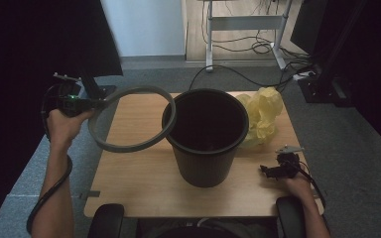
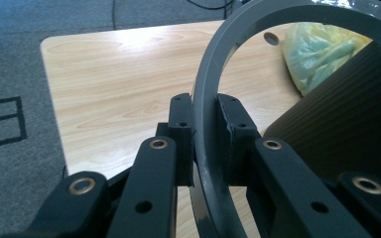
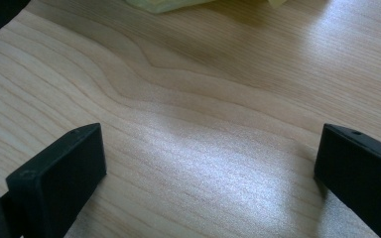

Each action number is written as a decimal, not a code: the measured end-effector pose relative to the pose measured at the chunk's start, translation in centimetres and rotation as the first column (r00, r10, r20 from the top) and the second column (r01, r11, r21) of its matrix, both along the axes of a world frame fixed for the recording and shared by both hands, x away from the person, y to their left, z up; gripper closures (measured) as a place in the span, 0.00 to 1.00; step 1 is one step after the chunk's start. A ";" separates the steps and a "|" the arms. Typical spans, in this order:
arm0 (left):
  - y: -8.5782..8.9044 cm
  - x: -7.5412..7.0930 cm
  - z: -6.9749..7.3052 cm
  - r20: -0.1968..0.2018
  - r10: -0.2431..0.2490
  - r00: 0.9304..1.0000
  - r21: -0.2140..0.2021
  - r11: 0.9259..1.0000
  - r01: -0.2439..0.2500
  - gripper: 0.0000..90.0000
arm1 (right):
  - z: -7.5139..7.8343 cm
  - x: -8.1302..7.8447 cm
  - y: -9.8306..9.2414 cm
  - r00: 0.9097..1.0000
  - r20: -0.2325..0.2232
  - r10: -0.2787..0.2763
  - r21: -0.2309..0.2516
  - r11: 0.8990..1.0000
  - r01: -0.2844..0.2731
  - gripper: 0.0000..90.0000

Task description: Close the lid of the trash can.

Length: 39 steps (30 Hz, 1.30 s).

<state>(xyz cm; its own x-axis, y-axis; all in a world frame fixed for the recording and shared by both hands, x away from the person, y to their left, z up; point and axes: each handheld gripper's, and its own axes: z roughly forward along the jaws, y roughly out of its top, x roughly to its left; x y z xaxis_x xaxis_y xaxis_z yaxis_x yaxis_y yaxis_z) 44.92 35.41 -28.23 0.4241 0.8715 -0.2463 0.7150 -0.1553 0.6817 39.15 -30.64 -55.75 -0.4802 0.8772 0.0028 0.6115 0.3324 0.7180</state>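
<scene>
Left claw (image 1: 99, 102) clamped on the grey ring (image 1: 129, 119); pads (image 2: 182, 130) pressed against both faces of the ring band, as seen in the left gripper view. Ring held off the table (image 1: 144, 173), tilted, to the left of the black bin (image 1: 206, 136); far edge of the ring overlapping the bin's left rim in the high view, contact there not determinable. Left hand (image 1: 64, 126) placed well left of the bin, beyond the table's left edge, above grey carpet (image 1: 25, 183).

Black bin standing upright near the table centre, open mouth facing up, interior dark. Ribbed outer wall of the bin (image 2: 347, 129) visible just beside the ring in the left gripper view.

Yellow plastic bag (image 1: 263, 114) lying crumpled on the table, behind and to the right of the bin, touching or nearly touching its rim. Same bag (image 2: 322, 52) seen through the ring opening in the left gripper view.

Right claw (image 1: 270, 171) set low over the table, to the right of the bin and near its base, in front of the bag. Jaws spread wide apart, nothing between them but bare wood grain (image 3: 203, 124). Right hand (image 1: 297, 186) resting at the table's near right corner
</scene>
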 end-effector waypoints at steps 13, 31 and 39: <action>-3.7 1.1 0.0 0.002 -0.069 0.998 0.003 0.998 0.069 0.87 | 0.0 0.0 0.0 1.000 0.000 0.000 0.000 1.000 0.000 0.00; -9.0 2.3 -0.2 0.010 -0.160 0.987 -0.003 0.987 0.160 0.87 | 0.0 0.0 0.0 1.000 0.000 0.000 0.000 1.000 0.000 0.00; -11.3 2.8 0.3 0.021 -0.194 0.981 0.016 0.981 0.194 0.86 | 0.0 0.0 0.0 1.000 0.000 0.000 0.000 1.000 0.000 0.00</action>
<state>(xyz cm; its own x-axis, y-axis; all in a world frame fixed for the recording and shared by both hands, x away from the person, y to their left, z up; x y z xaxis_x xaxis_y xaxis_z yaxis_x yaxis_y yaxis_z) 47.69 24.06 -27.93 0.5907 0.7753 -0.2236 0.6552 -0.2990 0.6938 39.15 -30.64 -55.75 -0.4801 0.8772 0.0032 0.6118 0.3322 0.7179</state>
